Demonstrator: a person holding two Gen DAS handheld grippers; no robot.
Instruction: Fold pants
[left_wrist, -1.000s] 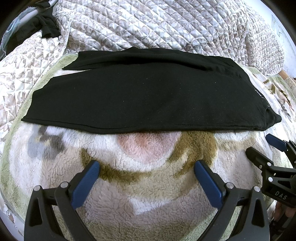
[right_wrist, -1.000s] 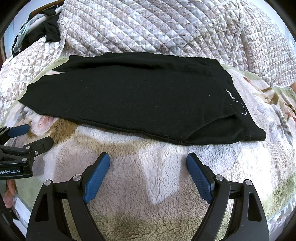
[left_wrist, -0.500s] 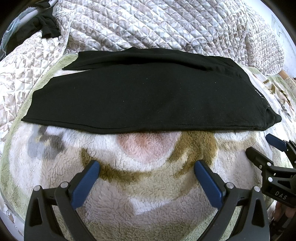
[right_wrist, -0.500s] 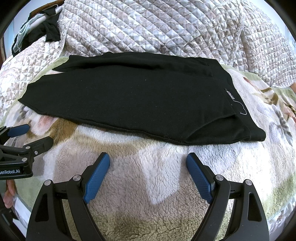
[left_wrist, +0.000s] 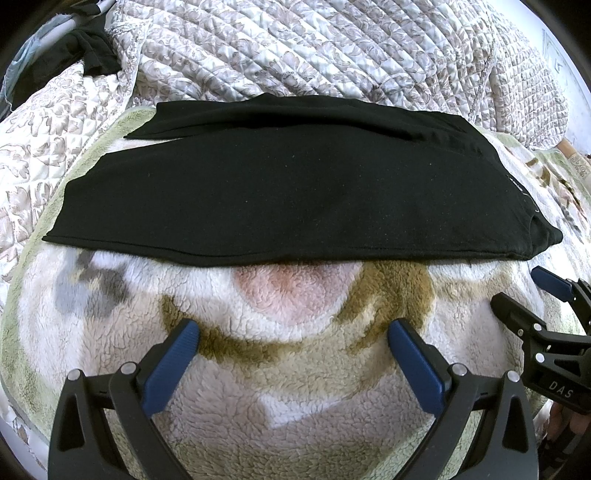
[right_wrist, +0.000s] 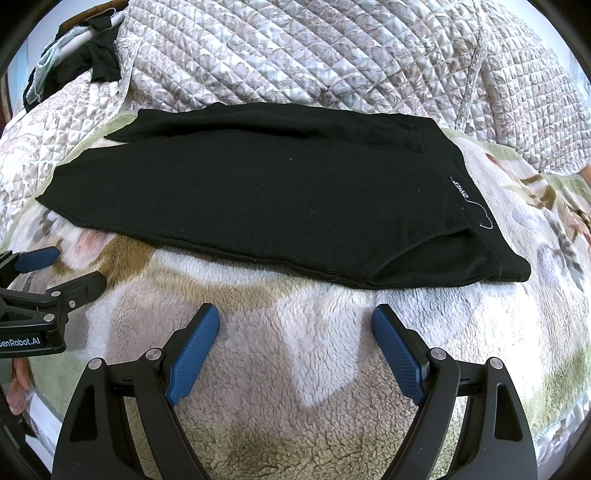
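Left gripper (left_wrist: 293, 334) is seen at the bottom of its own view with the blue pads spread wide and nothing between them. Same deal for the right gripper (right_wrist: 295, 319) at the bottom of the right view: jaws apart, nothing held. Each one also pokes into the other's picture, the right one at the lower right edge of the left view, the left one at the lower left edge of the right view, just beside each other.

Both are held over a fleece blanket (left_wrist: 295, 369), fluffy, cream with brown, pink and grey patches and a greenish border. Neither gripper is touching the pants (left_wrist: 288, 192), which are laid flat across the middle of both frames, black, folded lengthwise so one leg is stacked on the other. The waistband end is found at the right, where a small white-lettered label (right_wrist: 461, 190) and a loose white thread are visible in the right view.

Behind the pants a quilt (right_wrist: 314, 55) with a floral print is bunched up across the top of both frames. Some dark clothing (right_wrist: 99, 55) is draped in the upper left corner.

Compared with the earlier frames, nothing is seen to have moved: grippers, pants and bedding are all where they were.
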